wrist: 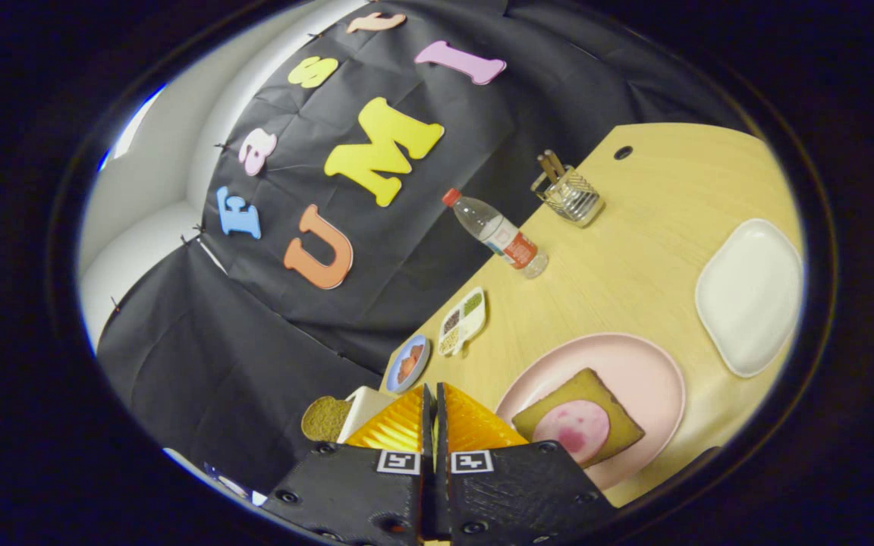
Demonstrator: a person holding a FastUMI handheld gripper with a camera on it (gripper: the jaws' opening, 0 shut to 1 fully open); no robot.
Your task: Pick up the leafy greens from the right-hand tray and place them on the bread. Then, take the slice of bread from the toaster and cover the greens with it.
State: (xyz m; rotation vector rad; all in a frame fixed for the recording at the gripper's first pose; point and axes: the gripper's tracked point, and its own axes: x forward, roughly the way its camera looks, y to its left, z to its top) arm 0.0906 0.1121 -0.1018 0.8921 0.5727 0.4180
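Gripper: orange fingers pressed together, nothing between them; clenched on empty air, tilted well off level above the table edge.
Pink plate: just ahead of the fingers to their right, on the wooden table.
Bread on plate: brown square slice lying flat, topped by a round pink slice of meat; no greens on it yet.
White tray: beyond the plate, further right; surface appears bare, leafy greens not discernible on it.
Toaster: white, touching or just beside the left finger; second bread slice standing out of its slot.
Handling, greens: judged light, limp, easily torn; best pinched gently at a bunched stem or thick fold, if found.
Handling, toaster slice: judged light, fairly stiff, crumbly at edges; best taken by the exposed top edge, fingers across its two faces, lifted straight along the slot.
Risk: skewed landing on the slippery meat.
Background items: water bottle, wire holder, small condiment dishes.
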